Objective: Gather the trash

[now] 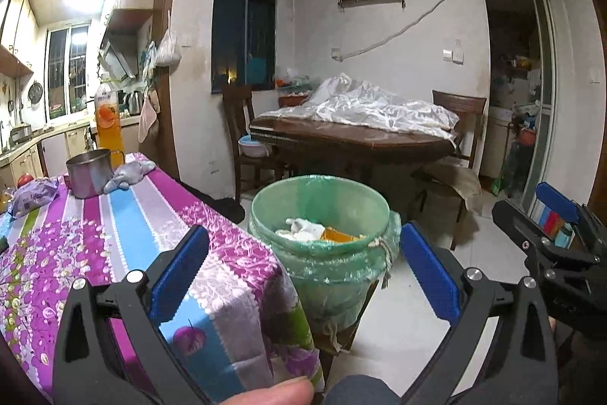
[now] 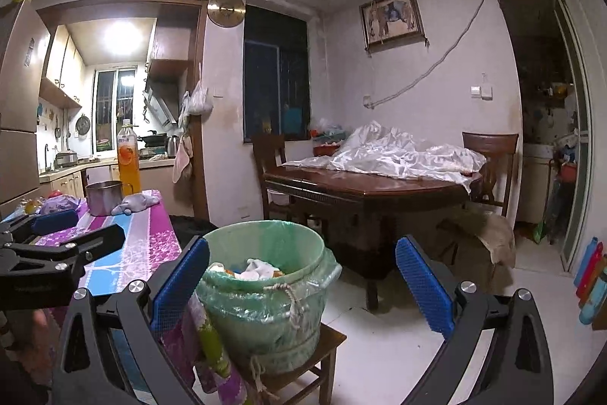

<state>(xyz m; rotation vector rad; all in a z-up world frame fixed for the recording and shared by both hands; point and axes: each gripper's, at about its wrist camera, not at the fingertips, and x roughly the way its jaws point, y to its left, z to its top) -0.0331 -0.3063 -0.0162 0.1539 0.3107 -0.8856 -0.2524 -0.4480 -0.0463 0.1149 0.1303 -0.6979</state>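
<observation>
A green bin [image 1: 334, 253] lined with a green bag stands on a small wooden stool beside the table; it also shows in the right wrist view [image 2: 265, 306]. White paper and an orange scrap [image 1: 334, 235] lie inside it. My left gripper [image 1: 303, 276] is open and empty, held above the table corner, facing the bin. My right gripper [image 2: 301, 283] is open and empty, facing the bin from a little further back. On the purple striped tablecloth [image 1: 114, 234] lie a purple wrapper [image 1: 32, 198] and a grey crumpled cloth [image 1: 129, 175].
A steel pot [image 1: 89, 171] and an orange drink bottle [image 1: 108, 124] stand at the table's far end. A dark dining table [image 1: 353, 139] with a white sheet and chairs stands behind the bin. The right gripper shows in the left wrist view [image 1: 550, 230].
</observation>
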